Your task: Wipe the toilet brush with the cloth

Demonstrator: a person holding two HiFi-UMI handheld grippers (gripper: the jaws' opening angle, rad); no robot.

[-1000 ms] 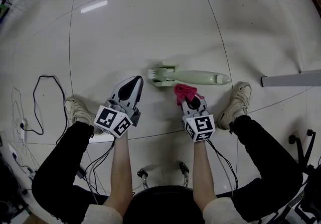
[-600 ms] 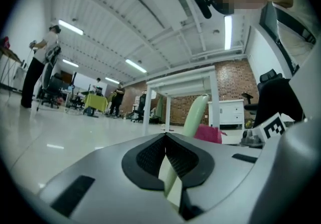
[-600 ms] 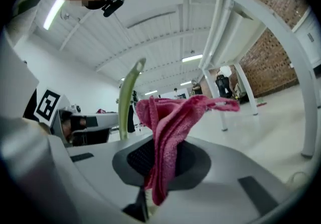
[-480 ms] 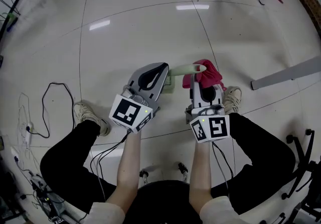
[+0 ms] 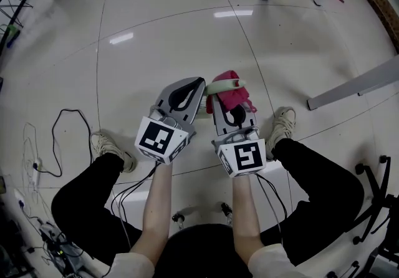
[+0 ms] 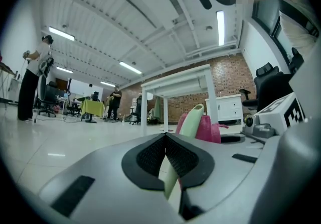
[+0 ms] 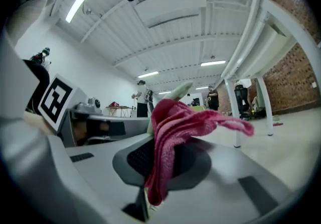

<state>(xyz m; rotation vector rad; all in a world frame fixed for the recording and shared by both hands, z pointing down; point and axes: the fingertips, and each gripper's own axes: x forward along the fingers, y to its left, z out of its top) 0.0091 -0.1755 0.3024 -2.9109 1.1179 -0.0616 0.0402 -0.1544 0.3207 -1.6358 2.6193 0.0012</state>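
Left claw clamping smooth green toilet brush, right claw clamping fuzzy pink cloth

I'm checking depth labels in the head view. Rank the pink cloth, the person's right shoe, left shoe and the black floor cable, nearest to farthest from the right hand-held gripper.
1. pink cloth: pinched in the right hand-held gripper.
2. right shoe: on the floor, to its right.
3. left shoe: across to the left.
4. black cable: beyond that shoe, far left.
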